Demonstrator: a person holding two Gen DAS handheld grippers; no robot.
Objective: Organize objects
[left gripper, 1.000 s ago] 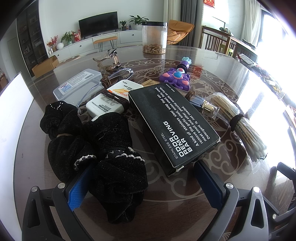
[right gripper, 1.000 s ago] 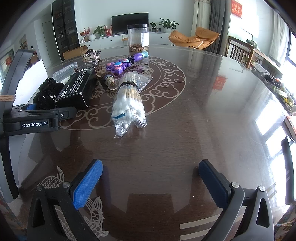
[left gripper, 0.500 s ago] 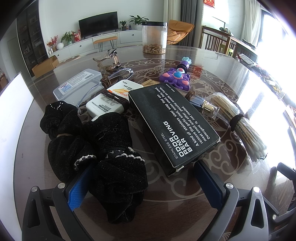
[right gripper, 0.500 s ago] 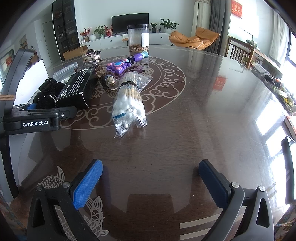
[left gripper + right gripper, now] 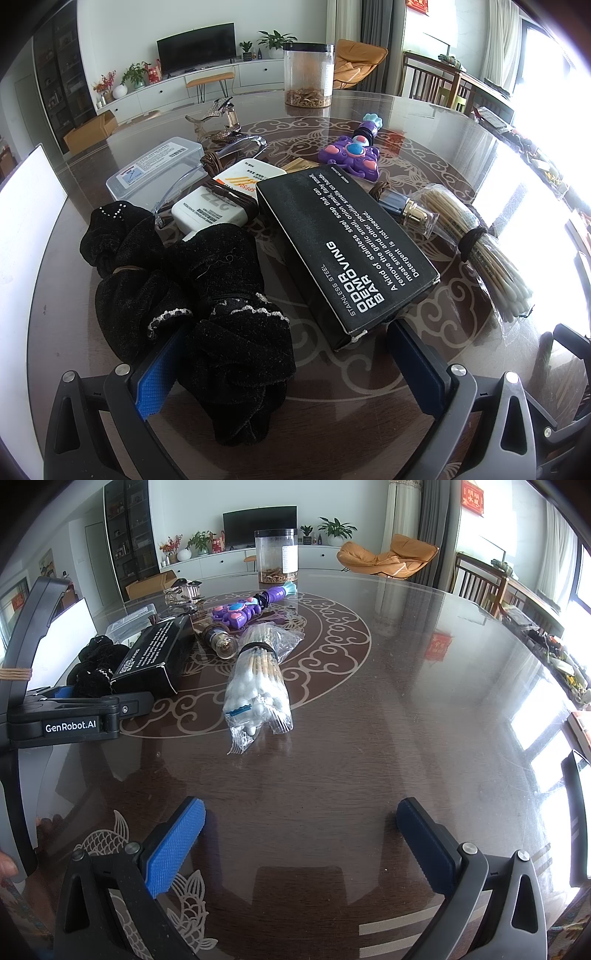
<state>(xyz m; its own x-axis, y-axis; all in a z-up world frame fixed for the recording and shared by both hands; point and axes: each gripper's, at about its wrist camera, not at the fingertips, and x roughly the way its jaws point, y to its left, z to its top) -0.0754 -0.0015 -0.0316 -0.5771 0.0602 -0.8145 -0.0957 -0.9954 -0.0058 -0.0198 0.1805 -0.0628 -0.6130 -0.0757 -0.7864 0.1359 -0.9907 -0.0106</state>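
My left gripper is open low over the table, its jaws on either side of a black velvet scrunchie bundle and the near end of a black odor-removing bar box. Behind lie a white sunscreen tube, a clear plastic case, a purple toy, a small perfume bottle and a bag of cotton swabs. My right gripper is open and empty over bare table, nearer than the cotton swabs. The left gripper's body shows in the right wrist view.
A clear jar with a black lid stands at the far side of the round glass-topped table. A small ornament sits far left. A white board stands at the left table edge. Chairs line the right.
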